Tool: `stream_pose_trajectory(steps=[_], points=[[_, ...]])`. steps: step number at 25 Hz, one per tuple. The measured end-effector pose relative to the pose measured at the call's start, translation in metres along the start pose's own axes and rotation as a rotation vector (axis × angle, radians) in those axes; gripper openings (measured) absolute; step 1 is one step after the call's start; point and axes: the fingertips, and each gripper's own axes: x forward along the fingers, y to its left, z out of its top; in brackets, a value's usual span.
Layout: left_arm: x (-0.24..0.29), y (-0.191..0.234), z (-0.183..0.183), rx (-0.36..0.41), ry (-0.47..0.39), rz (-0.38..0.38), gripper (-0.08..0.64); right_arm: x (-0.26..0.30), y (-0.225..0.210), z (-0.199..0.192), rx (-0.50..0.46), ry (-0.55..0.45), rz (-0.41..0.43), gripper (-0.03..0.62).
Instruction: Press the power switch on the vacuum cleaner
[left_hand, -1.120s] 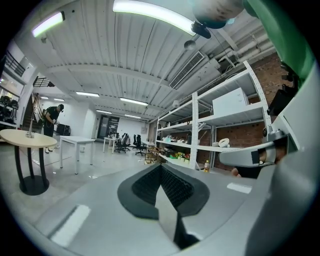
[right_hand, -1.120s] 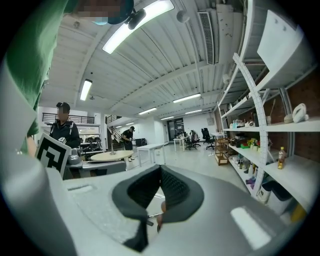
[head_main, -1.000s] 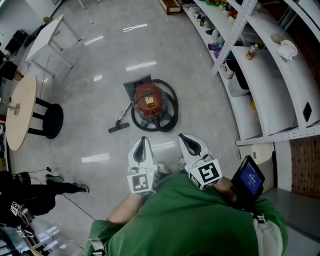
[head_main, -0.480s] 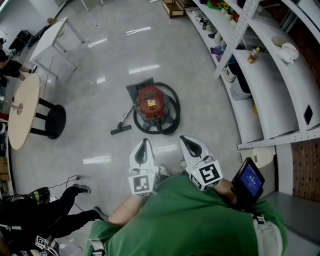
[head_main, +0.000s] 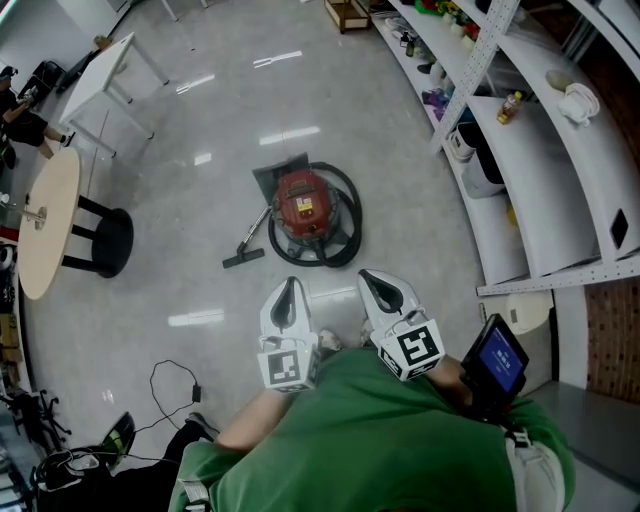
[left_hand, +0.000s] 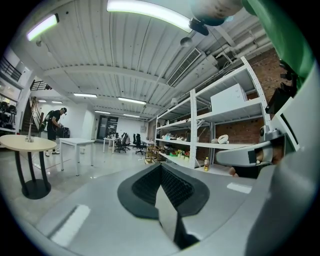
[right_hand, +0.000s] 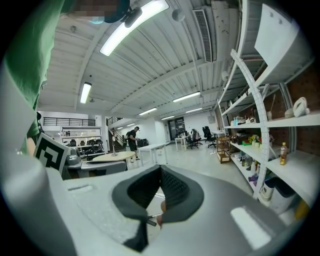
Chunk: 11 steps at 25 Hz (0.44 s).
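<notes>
The red vacuum cleaner (head_main: 303, 203) sits on the grey floor ahead of me, ringed by its coiled black hose (head_main: 345, 225). Its floor nozzle (head_main: 240, 258) lies to its left. My left gripper (head_main: 287, 284) and right gripper (head_main: 368, 277) are held side by side close to my chest, well short of the vacuum. Both are shut with nothing in them. In the left gripper view the gripper (left_hand: 161, 167) points level across the room, and so does the right gripper (right_hand: 161, 170) in its own view. Neither gripper view shows the vacuum.
White shelving (head_main: 540, 180) with bottles and containers runs along the right. A round table (head_main: 45, 225), a black stool (head_main: 100, 240) and a white table (head_main: 100, 70) stand at the left. A cable (head_main: 170, 385) lies on the floor at lower left. A blue-screened device (head_main: 497, 362) hangs by my right side.
The person in black at the lower left has moved down and almost out of view, leaving a cable on the floor. The vacuum and both grippers have hardly moved.
</notes>
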Motion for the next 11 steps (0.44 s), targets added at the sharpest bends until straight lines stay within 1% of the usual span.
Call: stream_pose_trajectory(steps=[3,7,11], points=[[-0.0008,-0.0010,0.0002,0.004,0.003,-0.003,0.006,-0.0004,-0.0003,0.0005,0.001,-0.001,-0.001,0.002],[-0.0012,0.0009,-0.0017,-0.006,-0.013,0.001,0.006,0.0010,0.0008,0.0010,-0.007,0.004,-0.001,0.002],[-0.0020,-0.0006,0.0037,-0.011,-0.007,-0.004,0.006,0.0017,0.0030,-0.0003,-0.015,0.009,0.004,0.002]])
